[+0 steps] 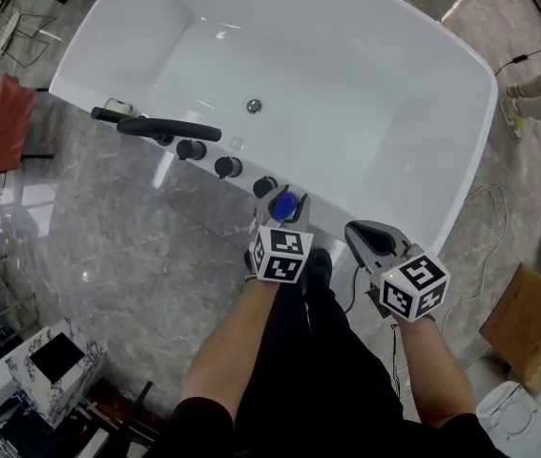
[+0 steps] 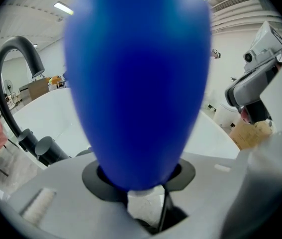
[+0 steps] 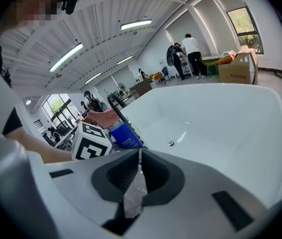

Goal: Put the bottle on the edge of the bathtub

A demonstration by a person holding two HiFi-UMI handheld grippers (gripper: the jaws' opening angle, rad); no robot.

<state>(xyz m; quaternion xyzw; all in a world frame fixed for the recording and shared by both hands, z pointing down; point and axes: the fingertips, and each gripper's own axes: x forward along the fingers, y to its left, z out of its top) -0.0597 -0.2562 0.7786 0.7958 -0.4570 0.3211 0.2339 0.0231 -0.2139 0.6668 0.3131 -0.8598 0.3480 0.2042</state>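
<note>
The head view shows one white bathtub (image 1: 461, 113) from above. One black tap (image 1: 170, 130) and three round black knobs (image 1: 227, 167) sit along its near edge, and one drain (image 1: 254, 106) sits in its floor. The left gripper (image 1: 283, 197) holds one blue bottle (image 1: 282, 205) over that near edge, just beside the last knob; I cannot tell if the bottle touches the edge. The left gripper view is very close, so the bottle (image 2: 136, 83) fills most of it. There the grey fingers (image 2: 56, 188) are closed tight on the bottle, and the tap (image 2: 11, 78) curves up tall at the left. The right gripper (image 1: 356, 229) is just beside the left one. Its own view shows its fingers (image 3: 180, 183) pressed together with nothing between them. Only that view shows the side of the bottle (image 3: 126, 135) and two people (image 3: 189, 51) standing far back.
</note>
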